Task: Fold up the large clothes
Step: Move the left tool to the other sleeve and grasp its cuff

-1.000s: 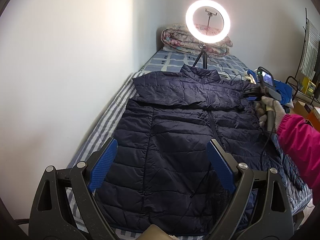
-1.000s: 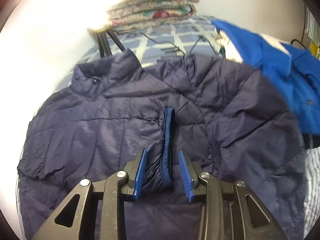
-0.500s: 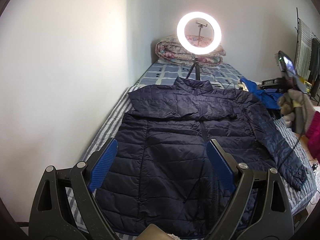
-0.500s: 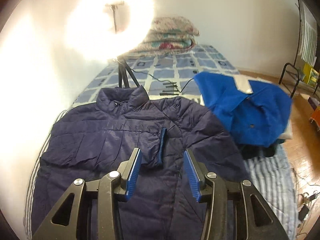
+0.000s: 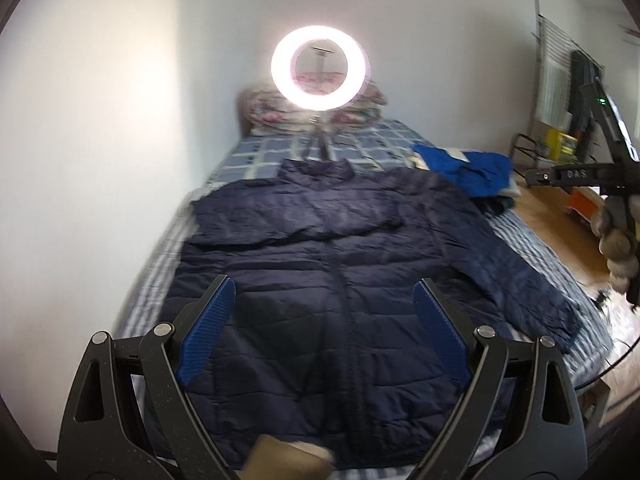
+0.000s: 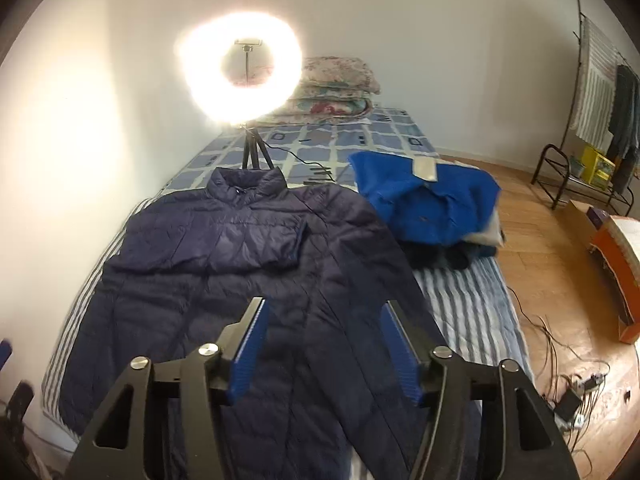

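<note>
White walls close in the narrow bed (image 5: 276, 160) you are working over, its checked and striped covers running up to a folded quilt (image 6: 336, 88) and a glaring ring light (image 5: 319, 68) on a tripod at the far end. Starting at the wall side, the navy puffer jacket (image 5: 320, 264) lies front up along the bed, collar toward the light, and its wall-side sleeve (image 6: 224, 236) is already laid across the chest with the blue-lined cuff near the zip. Your left gripper (image 5: 324, 340) hangs above the hem with its jaws spread wide and nothing between them. Your right gripper (image 6: 324, 348) has just been opening; its jaws stand apart and empty above the jacket's lower right part. Further right, the other sleeve (image 5: 508, 264) runs out straight toward the bed edge, and that looks like your next job. Take it close to the cuff, where the padding is thin enough to pinch cleanly, lift only enough to clear the body, and carry it across so it lies flat over the first sleeve. Puffer fabric is slippery and springy, so I would press it down before letting go. Keep clear of the blue garment (image 6: 428, 200) heaped beside the shoulder, and of the cables on the wooden floor (image 6: 560, 240) at the far right.
</note>
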### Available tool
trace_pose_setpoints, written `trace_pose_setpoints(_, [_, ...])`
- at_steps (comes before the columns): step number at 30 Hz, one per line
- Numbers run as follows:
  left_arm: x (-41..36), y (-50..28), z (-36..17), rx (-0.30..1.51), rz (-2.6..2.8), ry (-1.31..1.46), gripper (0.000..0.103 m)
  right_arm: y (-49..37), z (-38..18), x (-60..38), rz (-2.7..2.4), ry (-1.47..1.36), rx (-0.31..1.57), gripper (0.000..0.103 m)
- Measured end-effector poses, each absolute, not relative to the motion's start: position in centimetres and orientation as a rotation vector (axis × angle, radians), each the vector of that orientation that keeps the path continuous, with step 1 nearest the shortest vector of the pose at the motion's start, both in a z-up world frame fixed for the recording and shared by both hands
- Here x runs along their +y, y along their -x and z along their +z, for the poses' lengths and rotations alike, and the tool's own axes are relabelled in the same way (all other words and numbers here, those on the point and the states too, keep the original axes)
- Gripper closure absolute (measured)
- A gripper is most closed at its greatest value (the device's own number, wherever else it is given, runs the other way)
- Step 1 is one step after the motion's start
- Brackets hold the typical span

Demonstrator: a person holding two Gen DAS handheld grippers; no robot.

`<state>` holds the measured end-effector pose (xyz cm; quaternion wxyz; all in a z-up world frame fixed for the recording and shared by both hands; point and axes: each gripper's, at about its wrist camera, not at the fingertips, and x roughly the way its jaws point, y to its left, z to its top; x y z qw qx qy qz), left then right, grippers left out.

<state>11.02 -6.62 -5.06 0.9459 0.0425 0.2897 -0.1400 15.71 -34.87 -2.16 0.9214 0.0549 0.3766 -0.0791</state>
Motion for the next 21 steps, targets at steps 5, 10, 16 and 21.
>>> trace_pose_setpoints(5, [-10.6,-10.9,-5.0,0.614,-0.404,-0.12,0.01,-10.5,-2.1,-36.7,-0.253,-0.1,0.744,0.026])
trace_pose_setpoints(10, [-16.1,-10.3,-5.8,0.625,-0.554,-0.202,0.011,-7.7,-2.2,-39.4,-0.311,-0.125,0.732,0.016])
trace_pose_setpoints(16, [-23.8,-9.1,-9.7,0.716,-0.726,-0.264,0.011,-5.8,-2.8,-44.0,-0.398,-0.242,0.705,0.011])
trace_pose_setpoints(21, [-30.1,-7.1,-13.4,0.781,-0.867,-0.326,0.025,-5.0,-3.1,-46.6,-0.493,-0.212,0.709,0.009])
